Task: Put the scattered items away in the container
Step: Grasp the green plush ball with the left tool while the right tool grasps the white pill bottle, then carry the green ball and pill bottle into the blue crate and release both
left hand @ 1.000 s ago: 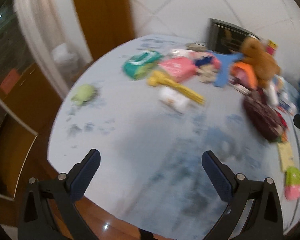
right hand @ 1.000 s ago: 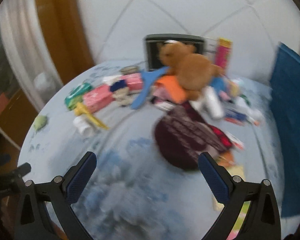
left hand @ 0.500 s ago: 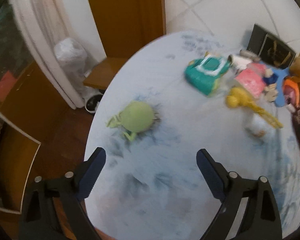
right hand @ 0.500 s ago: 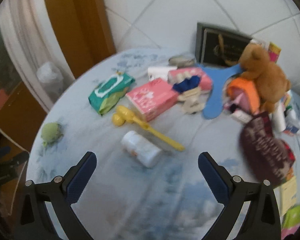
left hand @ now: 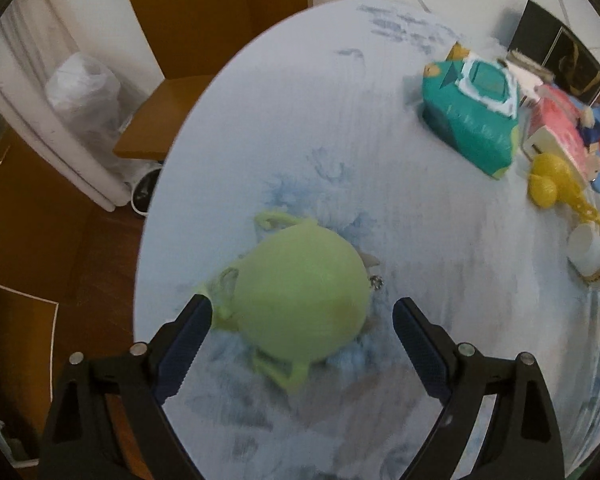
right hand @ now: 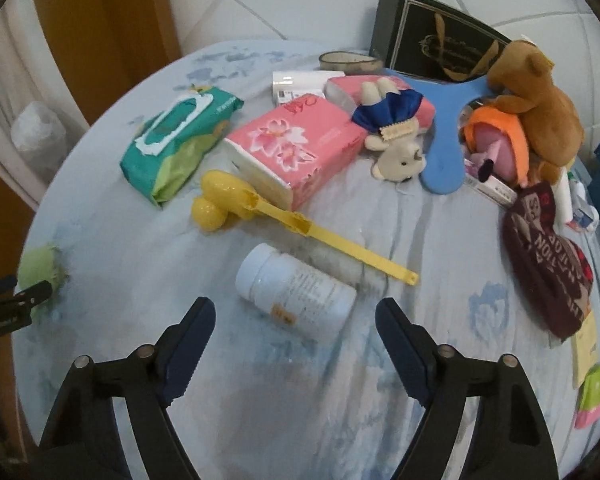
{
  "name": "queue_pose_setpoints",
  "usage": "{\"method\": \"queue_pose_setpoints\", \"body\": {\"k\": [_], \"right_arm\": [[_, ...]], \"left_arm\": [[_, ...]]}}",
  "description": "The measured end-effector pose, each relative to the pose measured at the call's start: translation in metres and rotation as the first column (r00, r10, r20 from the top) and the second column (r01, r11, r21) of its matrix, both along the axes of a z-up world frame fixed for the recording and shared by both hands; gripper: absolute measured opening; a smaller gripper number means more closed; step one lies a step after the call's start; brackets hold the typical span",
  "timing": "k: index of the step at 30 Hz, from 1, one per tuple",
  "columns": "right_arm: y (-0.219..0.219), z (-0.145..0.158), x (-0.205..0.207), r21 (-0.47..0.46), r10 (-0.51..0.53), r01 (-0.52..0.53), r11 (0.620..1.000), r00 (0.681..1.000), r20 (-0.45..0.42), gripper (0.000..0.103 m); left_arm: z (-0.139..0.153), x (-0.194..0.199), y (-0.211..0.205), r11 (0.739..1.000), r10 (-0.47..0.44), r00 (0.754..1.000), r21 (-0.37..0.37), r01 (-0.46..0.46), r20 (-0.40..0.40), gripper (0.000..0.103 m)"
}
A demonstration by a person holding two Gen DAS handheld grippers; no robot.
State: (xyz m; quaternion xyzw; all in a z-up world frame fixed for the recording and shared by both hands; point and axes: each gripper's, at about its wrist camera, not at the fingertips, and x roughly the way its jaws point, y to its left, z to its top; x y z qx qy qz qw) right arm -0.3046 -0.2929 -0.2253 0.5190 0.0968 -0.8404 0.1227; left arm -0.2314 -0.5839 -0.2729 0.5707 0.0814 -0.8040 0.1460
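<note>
A round table covered in a pale blue, blotchy cloth stands against a white quilted wall, with a wooden door and a white curtain off to the left; nearest the edge on that side, the left gripper hangs low with its dark blue fingers spread wide, a soft lime-green round toy with thin limbs lying on the cloth between them, neither pad clearly touching it; the right gripper is likewise held apart, its tips just short of a white plastic pill bottle lying on its side; just beyond the bottle a yellow plastic long-handled scoop lies slantwise, its handle end near the bottle; behind that sit a teal pack of wet wipes with a white flap and a pink flowered tissue pack, close beside each other; farther right a small beige plush in a blue dress rests upside down against a blue flat plastic piece; a brown teddy bear sits atop the heap at the back, before a black framed box with gold print; a maroon lettered cloth item lies at the right edge; I cannot tell which thing is the container.
</note>
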Motion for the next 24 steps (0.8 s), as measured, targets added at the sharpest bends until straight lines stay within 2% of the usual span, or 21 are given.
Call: {"method": "queue_pose_setpoints", "body": {"k": [2, 3, 5, 6, 8, 11, 12, 13, 14, 15, 18, 22, 24], "right_arm": [[-0.004, -0.006, -0.006, 0.016, 0.006, -0.006, 1.0, 1.0, 0.005, 0.085], [-0.006, -0.01, -0.009, 0.024, 0.009, -0.009, 1.0, 1.0, 0.009, 0.088], [-0.009, -0.019, -0.014, 0.046, 0.017, -0.019, 0.999, 1.0, 0.023, 0.092], [-0.009, -0.024, -0.016, 0.058, 0.022, -0.024, 0.998, 0.999, 0.03, 0.093], [-0.01, -0.032, -0.018, 0.078, 0.033, -0.036, 0.996, 0.999, 0.04, 0.093], [-0.011, -0.045, -0.02, 0.102, 0.049, -0.054, 0.993, 0.997, 0.053, 0.093], [-0.01, -0.048, -0.021, 0.105, 0.052, -0.059, 0.993, 0.997, 0.064, 0.089], [-0.009, -0.05, -0.021, 0.103, 0.056, -0.063, 0.993, 0.996, 0.072, 0.08], [-0.008, -0.049, -0.02, 0.092, 0.058, -0.065, 0.994, 0.995, 0.078, 0.062], [-0.006, -0.048, -0.019, 0.08, 0.061, -0.068, 0.994, 0.995, 0.084, 0.055], [0.0, -0.045, -0.017, 0.045, 0.07, -0.074, 0.996, 0.993, 0.1, 0.054], [0.007, -0.041, -0.015, 0.001, 0.082, -0.083, 0.997, 0.99, 0.117, 0.058], [0.009, -0.038, -0.017, -0.005, 0.091, -0.091, 0.996, 0.991, 0.097, 0.083]], "left_arm": [[-0.008, -0.005, 0.001, 1.0, -0.005, 1.0, 0.009, 0.005, 0.016, 0.093], [-0.012, -0.007, 0.001, 1.0, -0.008, 1.0, 0.014, 0.007, 0.024, 0.086], [-0.013, -0.008, 0.003, 1.0, -0.009, 1.0, 0.022, 0.008, 0.015, 0.08], [-0.012, -0.008, 0.003, 1.0, -0.008, 1.0, 0.027, 0.008, 0.006, 0.073], [-0.01, -0.009, 0.007, 0.999, -0.009, 1.0, 0.033, 0.009, 0.001, 0.066], [-0.006, -0.012, 0.025, 0.999, -0.036, 0.999, 0.037, 0.036, 0.0, 0.065], [-0.004, -0.012, 0.032, 0.998, -0.049, 0.999, 0.039, 0.049, -0.002, 0.065], [-0.002, -0.014, 0.042, 0.997, -0.067, 0.998, 0.043, 0.067, -0.008, 0.065], [0.001, -0.015, 0.051, 0.995, -0.085, 0.996, 0.047, 0.085, -0.014, 0.065], [0.003, -0.017, 0.061, 0.993, -0.102, 0.995, 0.051, 0.103, -0.02, 0.065], [0.009, -0.023, 0.089, 0.987, -0.147, 0.989, 0.059, 0.149, -0.033, 0.065], [0.014, -0.03, 0.124, 0.977, -0.198, 0.979, 0.068, 0.201, -0.045, 0.065], [0.012, -0.034, 0.135, 0.975, -0.209, 0.977, 0.066, 0.212, -0.039, 0.065]]}}
